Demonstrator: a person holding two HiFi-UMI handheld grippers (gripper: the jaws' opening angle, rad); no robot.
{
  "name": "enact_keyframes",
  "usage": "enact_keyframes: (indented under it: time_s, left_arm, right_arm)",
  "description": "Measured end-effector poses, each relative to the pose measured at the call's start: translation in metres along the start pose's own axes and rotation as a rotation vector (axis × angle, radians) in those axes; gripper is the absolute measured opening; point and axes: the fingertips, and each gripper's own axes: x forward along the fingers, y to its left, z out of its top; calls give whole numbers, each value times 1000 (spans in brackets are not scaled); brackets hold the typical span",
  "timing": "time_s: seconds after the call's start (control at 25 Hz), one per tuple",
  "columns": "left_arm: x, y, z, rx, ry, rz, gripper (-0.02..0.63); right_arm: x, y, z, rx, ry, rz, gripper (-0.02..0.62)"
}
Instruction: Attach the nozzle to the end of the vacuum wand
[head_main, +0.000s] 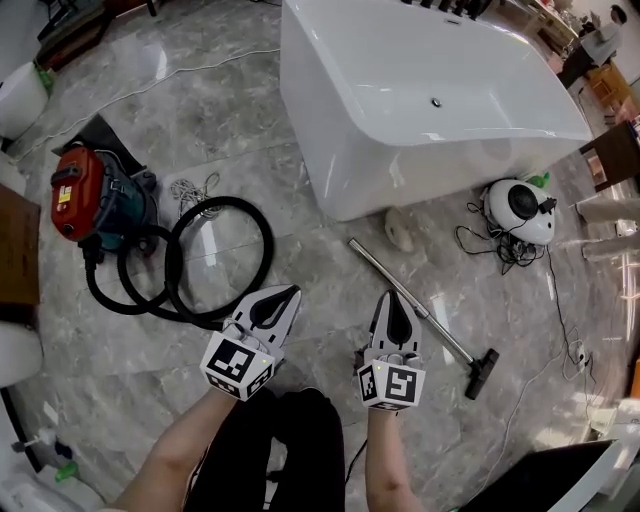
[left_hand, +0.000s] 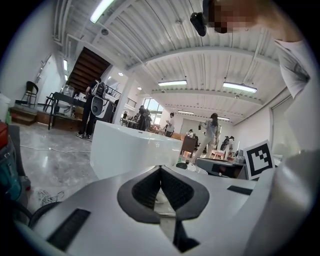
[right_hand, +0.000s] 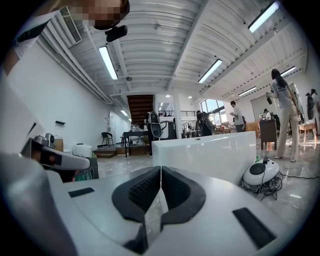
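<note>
Marble floor (head_main: 200, 100), seen from above: a person crouches, black trousers (head_main: 290, 440) at the bottom edge, with a gripper in each hand held out low over the stone. The left gripper (head_main: 292, 291) and the right gripper (head_main: 391, 297) sit side by side and apart, tips pointing away from the person. Each gripper's own view shows its jaws closed, the ribbed pads meeting along a thin seam with nothing between them.

The wand (head_main: 445, 335), a metal tube, lies flat on the floor and runs on a diagonal from near the tub (head_main: 330, 130) down to the right. Its middle stretch passes under the right gripper's tip in the head view; whether the two touch cannot be told. The black nozzle (head_main: 482, 372) lies at the wand's lower right end, up against the tube. Whether it is locked on cannot be told.

To the left, well apart from the wand, stands a red vacuum (head_main: 78, 192), its black hose (head_main: 271, 245) curled in loops on the floor; the nearest loop ends just beside the left gripper's tip. A small coil of cord (head_main: 195, 190) lies between the vacuum and the hose. A round white appliance (head_main: 520, 208) with tangled black cable sits to the right of the tub. People stand in the hall beyond, seen in both gripper views.
</note>
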Motion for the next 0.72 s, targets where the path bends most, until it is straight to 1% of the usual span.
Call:
enact_keyframes:
  time_s: [0.28,0.48,0.72]
  left_arm:
    - [9,39,-78,-8,-7,31,8]
    - [24,70,-131,7,-29,46,8]
    - [51,100,-194,29,-54,59,8]
  right_arm:
    - [14,-5,-89,24,13,-8,15]
    - [37,-5,-142,13,-22,26,15]
    - [62,-21,-210,-2,-39,66,15]
